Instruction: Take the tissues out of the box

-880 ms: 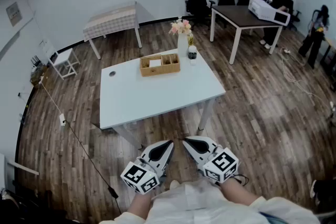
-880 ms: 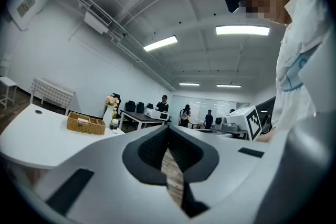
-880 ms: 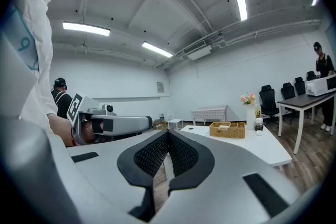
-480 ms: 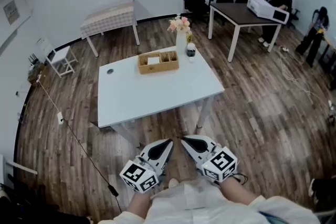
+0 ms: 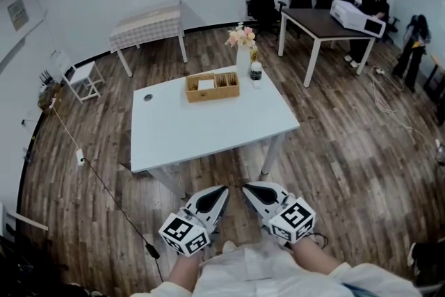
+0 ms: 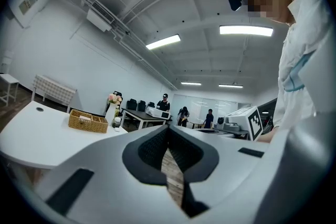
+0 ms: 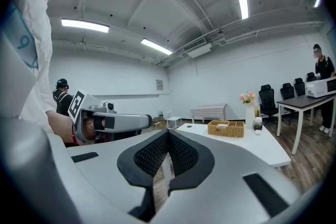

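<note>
A wicker box (image 5: 212, 86) with a white tissue (image 5: 206, 83) in its left part stands near the far edge of the white table (image 5: 208, 125). I stand back from the table's near edge. My left gripper (image 5: 221, 191) and right gripper (image 5: 248, 188) hang side by side close to my body, over the wooden floor, both shut with nothing in them. In the left gripper view the jaws (image 6: 168, 131) meet at their tips and the box (image 6: 87, 121) lies far off to the left. From the right gripper (image 7: 168, 136) the box (image 7: 228, 128) shows at the right.
A vase of flowers (image 5: 242, 52) and a small jar (image 5: 256, 70) stand beside the box. A dark table (image 5: 320, 21) with a white machine, office chairs and people are at the back right. A cloth-covered table (image 5: 147, 26) is at the back left. A cable (image 5: 104, 184) crosses the floor.
The head view swayed slightly left and back. Both grippers stay shut in the same place near my body.
</note>
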The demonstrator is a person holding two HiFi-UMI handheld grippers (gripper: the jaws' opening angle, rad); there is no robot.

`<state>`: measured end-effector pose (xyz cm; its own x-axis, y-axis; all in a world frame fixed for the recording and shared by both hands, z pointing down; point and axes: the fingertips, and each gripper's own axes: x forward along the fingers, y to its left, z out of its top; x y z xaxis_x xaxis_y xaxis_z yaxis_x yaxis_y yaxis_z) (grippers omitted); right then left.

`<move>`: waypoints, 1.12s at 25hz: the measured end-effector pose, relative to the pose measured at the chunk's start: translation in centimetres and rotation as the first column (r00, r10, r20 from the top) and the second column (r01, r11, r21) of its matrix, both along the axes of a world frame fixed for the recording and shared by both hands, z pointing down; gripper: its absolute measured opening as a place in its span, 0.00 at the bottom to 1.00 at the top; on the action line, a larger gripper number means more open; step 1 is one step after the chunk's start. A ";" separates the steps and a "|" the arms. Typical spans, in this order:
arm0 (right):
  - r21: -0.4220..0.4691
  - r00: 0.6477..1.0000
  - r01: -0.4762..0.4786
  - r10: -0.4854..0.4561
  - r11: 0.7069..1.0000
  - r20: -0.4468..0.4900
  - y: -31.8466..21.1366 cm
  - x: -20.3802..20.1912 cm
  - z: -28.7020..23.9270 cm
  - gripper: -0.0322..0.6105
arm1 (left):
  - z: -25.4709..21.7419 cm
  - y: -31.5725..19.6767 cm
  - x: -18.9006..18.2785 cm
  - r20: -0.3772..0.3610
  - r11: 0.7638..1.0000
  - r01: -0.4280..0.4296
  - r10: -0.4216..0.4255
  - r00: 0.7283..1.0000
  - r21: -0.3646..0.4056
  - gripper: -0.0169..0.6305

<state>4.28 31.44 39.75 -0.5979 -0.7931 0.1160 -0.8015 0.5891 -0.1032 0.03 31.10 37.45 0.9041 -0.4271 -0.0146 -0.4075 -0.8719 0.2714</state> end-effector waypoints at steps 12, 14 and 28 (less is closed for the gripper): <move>-0.025 0.995 0.094 -0.094 0.995 0.023 -2.4 -3.5 0.2 0.31 | 1.3 -2.3 -2.7 -0.015 0.999 -0.009 0.008 1.000 -0.035 0.03; -0.030 0.995 0.096 -0.095 0.995 0.024 -3.0 -4.2 0.2 0.31 | 1.3 -3.0 -3.8 -0.021 0.999 -0.009 0.008 1.000 -0.039 0.03; -0.058 0.999 0.021 -0.019 0.998 0.050 -9.0 -4.0 1.0 0.36 | 2.5 -8.2 -5.6 -0.048 0.996 -0.066 0.063 0.997 -0.063 0.03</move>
